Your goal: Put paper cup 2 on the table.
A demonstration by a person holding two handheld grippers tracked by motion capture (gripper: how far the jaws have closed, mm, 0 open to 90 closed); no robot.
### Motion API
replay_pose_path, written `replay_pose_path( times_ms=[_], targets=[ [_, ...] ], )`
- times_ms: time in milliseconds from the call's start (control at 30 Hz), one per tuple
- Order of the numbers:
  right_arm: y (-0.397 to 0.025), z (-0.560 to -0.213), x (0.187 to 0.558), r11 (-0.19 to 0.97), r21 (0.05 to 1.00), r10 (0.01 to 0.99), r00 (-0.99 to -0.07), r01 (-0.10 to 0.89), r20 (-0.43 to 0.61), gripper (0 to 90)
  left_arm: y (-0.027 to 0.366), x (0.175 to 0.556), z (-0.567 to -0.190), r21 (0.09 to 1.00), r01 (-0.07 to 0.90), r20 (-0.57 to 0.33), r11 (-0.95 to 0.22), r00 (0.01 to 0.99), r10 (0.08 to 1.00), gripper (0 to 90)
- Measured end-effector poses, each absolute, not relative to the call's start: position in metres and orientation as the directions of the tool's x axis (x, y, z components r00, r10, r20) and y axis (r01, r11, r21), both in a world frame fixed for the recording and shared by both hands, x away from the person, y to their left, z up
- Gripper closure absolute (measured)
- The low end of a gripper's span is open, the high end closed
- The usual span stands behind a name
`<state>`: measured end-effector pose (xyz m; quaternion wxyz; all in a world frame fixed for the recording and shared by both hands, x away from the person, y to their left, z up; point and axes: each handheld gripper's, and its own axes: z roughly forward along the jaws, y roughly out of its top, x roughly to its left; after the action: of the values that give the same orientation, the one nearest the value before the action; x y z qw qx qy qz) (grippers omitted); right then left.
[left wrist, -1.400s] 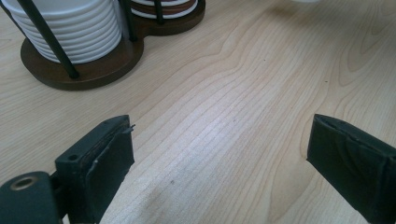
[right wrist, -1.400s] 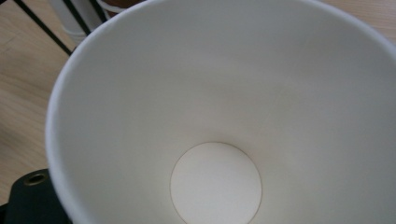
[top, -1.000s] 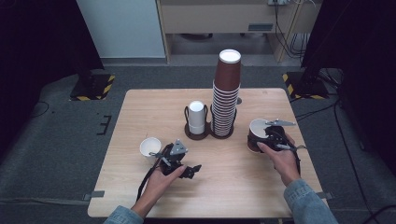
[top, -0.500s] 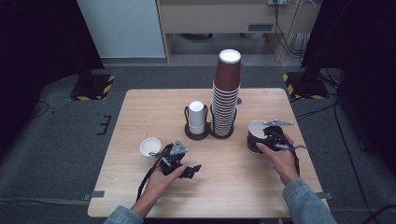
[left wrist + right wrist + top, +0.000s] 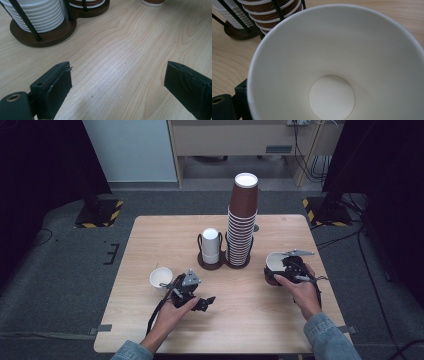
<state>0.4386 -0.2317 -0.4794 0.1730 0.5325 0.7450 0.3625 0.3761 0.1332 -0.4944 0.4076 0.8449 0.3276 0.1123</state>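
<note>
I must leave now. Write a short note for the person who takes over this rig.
Left gripper: open, nothing between its jaws, low over the table, beside the white cup.
Right gripper: around a brown cup, upright, open end up.
Holder: short white stack, tall brown stack.
Done: two cups off the stacks, it seems.
Left: probably placing the held cup.

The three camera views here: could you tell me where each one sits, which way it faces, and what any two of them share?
High view: fixed above the person's side, looking forward and down on the table; both forearms, left gripper and right gripper show.
Left gripper view: rides the left gripper, low over the wood, facing the cup holder; its jaws stand apart.
Right gripper view: rides the right gripper, looking into the brown cup; one jaw shows at lower left.
Shared: the brown stack and white stack appear in all three.
</note>
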Motion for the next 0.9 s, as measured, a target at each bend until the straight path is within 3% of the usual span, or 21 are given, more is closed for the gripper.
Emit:
replay_pose_path(
  times_ms=[900],
  targets=[
    [-0.242,-0.481,0.427,0.208,0.730,0.904,-0.413,0.651,0.111,3.8,0.132,0.376,-0.495,0.761,0.461,-0.076,-0.456,0.762,0.643,6.8]
  ],
)
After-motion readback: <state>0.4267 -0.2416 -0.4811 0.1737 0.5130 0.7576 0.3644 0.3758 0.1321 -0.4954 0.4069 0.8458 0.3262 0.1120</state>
